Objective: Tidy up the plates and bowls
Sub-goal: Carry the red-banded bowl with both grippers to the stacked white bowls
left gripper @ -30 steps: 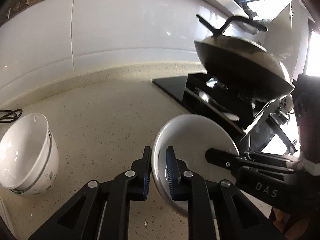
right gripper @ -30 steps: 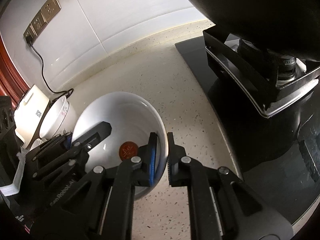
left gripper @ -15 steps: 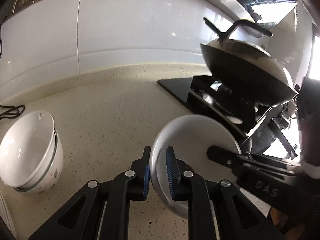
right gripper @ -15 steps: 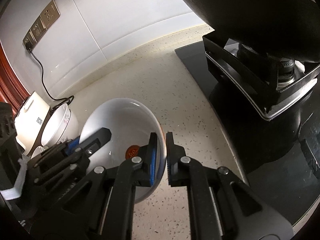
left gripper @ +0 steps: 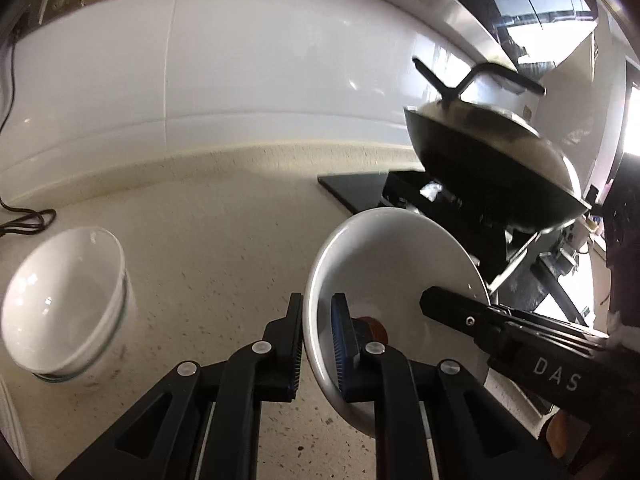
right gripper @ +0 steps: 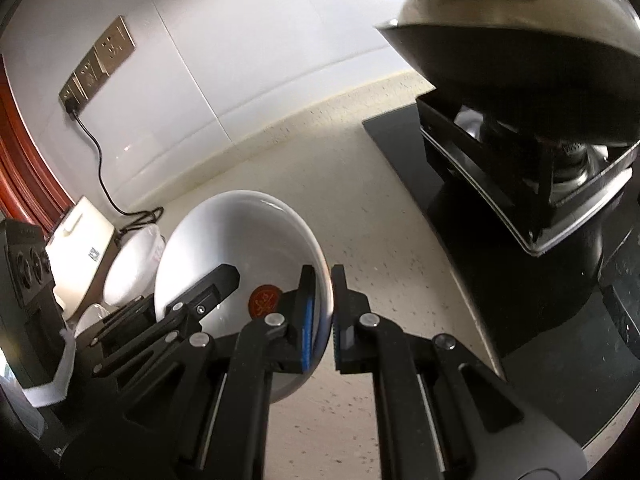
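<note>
A white bowl (left gripper: pixel 396 264) with a red mark at its bottom hangs tilted above the speckled counter, held from both sides. My left gripper (left gripper: pixel 316 320) is shut on its left rim, one pad inside and one outside. In the right wrist view the same bowl (right gripper: pixel 240 248) has my right gripper (right gripper: pixel 322 296) shut on its right rim. Each view shows the other gripper's finger (left gripper: pixel 460 308) reaching into the bowl. A stack of white bowls (left gripper: pixel 60 300) stands on the counter at the left, seen partly hidden (right gripper: pixel 128 272) behind the held bowl.
A black wok with a lid (right gripper: pixel 520 60) sits on a stove (right gripper: pixel 500 200) at the right on a black glass hob. A white appliance (right gripper: pixel 80 232) and its cable lie at the far left under wall sockets (right gripper: pixel 100 64). The tiled wall closes the back.
Both grippers with the bowl have drawn back a little from the stove, and the wok's lid handle has come into the right view. The hold on the bowl is unchanged.
</note>
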`<state>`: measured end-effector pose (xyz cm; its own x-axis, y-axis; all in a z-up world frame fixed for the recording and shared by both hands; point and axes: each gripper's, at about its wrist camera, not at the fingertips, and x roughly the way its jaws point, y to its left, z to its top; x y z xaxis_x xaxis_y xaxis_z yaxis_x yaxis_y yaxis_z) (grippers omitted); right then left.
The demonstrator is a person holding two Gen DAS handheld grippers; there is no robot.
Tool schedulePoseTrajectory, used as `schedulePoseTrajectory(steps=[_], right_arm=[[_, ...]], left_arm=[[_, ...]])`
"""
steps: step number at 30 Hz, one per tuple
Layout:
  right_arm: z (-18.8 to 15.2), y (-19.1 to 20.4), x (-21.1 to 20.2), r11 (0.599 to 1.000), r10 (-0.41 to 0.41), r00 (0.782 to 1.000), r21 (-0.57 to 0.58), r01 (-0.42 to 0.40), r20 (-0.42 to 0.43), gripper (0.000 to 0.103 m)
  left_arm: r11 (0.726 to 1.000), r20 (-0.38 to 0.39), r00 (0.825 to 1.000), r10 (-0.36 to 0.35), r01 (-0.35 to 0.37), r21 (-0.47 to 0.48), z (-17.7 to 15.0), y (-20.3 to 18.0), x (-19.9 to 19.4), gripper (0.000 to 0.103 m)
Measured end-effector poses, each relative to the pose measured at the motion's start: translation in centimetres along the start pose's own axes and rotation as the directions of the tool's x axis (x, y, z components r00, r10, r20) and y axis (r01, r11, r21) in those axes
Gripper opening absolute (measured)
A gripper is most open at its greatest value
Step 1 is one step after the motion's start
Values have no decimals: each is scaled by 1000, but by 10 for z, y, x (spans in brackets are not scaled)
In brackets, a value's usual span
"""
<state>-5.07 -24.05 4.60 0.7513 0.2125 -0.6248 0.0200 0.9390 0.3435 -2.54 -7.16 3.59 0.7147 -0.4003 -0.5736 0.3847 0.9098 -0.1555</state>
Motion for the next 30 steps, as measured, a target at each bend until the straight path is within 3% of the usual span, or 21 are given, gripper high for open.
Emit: schedulePoseTrajectory(steps=[7,16,30], right_arm=[[12,29,-1,998,50,998,-30,-49,34,10],[29,77,2,989,115,992,-104,-109,57,10],[31,129,31,967,199,980,-165,-195,8,10]], left_arm=[[996,101,994,52,-44,-76,11,19,-24,14],[974,226,962,152,-107,-197,20,51,-57,14],[902,256,913,318,-208,-379,20,86,-78,18]])
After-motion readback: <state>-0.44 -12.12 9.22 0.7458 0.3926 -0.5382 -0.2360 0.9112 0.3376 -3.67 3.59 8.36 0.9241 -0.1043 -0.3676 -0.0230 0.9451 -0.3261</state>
